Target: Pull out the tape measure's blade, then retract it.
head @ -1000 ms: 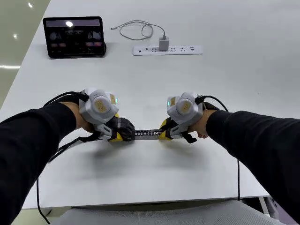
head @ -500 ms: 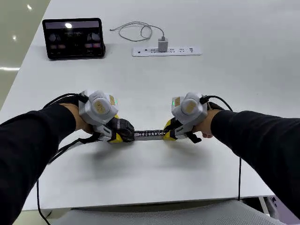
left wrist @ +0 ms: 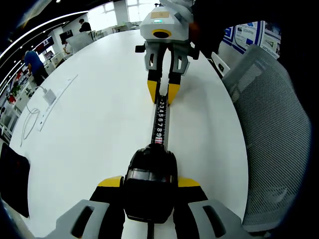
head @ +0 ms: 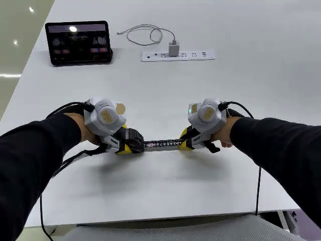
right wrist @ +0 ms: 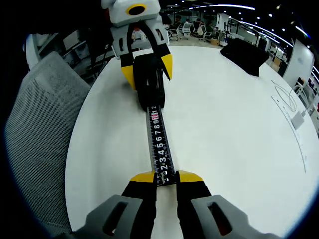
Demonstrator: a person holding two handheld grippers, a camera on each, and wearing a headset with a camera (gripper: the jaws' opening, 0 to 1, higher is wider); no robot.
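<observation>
While the tape measure (head: 132, 140) sits near the front edge of the white table (head: 165, 85), clamped between the jaws of the left gripper (left wrist: 149, 183), its blade (right wrist: 158, 139) runs flat along the tabletop to the right gripper (right wrist: 166, 178), whose jaws pinch its tip, with a tablet (head: 78, 41) and a power strip (head: 178, 54) well beyond.

White table (head: 251, 85), mesh chair (left wrist: 279, 149) — bright office

Head view looking down over table (head: 241, 80), gripper views low, facing each other along shared blade (left wrist: 159, 119)
</observation>
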